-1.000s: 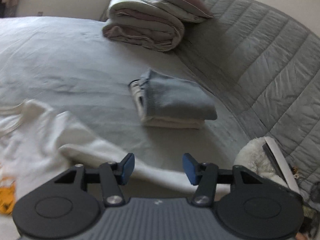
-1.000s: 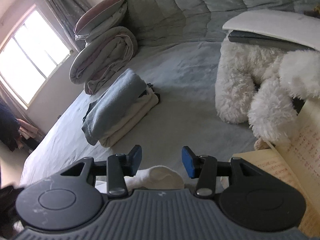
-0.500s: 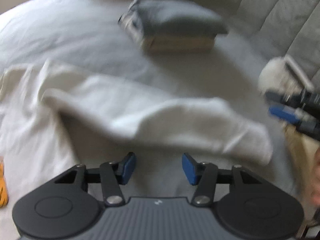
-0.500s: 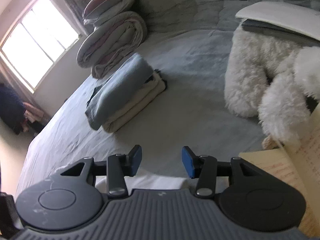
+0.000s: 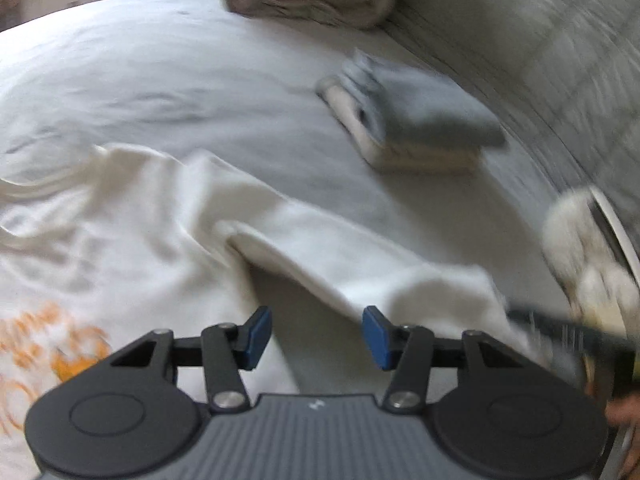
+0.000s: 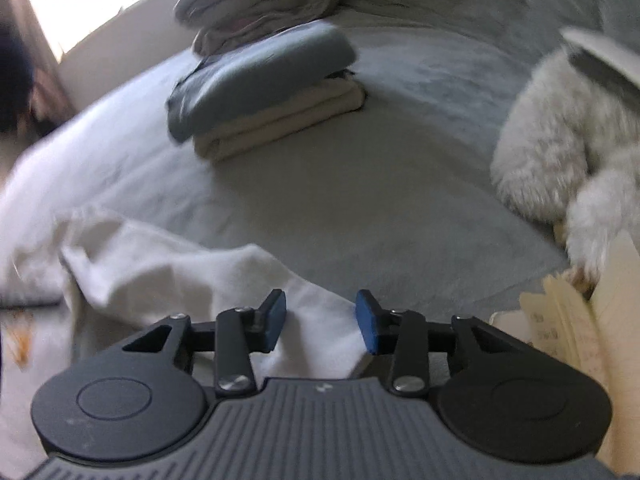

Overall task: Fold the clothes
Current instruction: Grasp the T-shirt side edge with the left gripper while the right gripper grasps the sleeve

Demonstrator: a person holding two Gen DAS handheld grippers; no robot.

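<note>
A white sweatshirt (image 5: 120, 220) with an orange print lies spread on the grey bed (image 5: 160, 80). Its long sleeve (image 5: 360, 256) stretches out to the right. My left gripper (image 5: 316, 336) is open over the bare sheet in the crook between sleeve and body, its right pad at the sleeve's lower edge. In the right wrist view my right gripper (image 6: 320, 320) is at the sleeve's end (image 6: 180, 272). Its jaws are closing with the white cloth lying between the pads, which still stand apart from it.
A folded stack (image 5: 420, 120), grey-blue on cream, sits further up the bed (image 6: 264, 84). A rolled blanket (image 6: 260, 4) lies behind it against the quilted headboard. A white plush toy (image 6: 560, 140) and loose papers (image 6: 568, 320) crowd the right side.
Both grippers have dipped toward the bed. The right one has come down over the sleeve's end and its jaws have narrowed. The left now hangs over the sleeve's underside.
</note>
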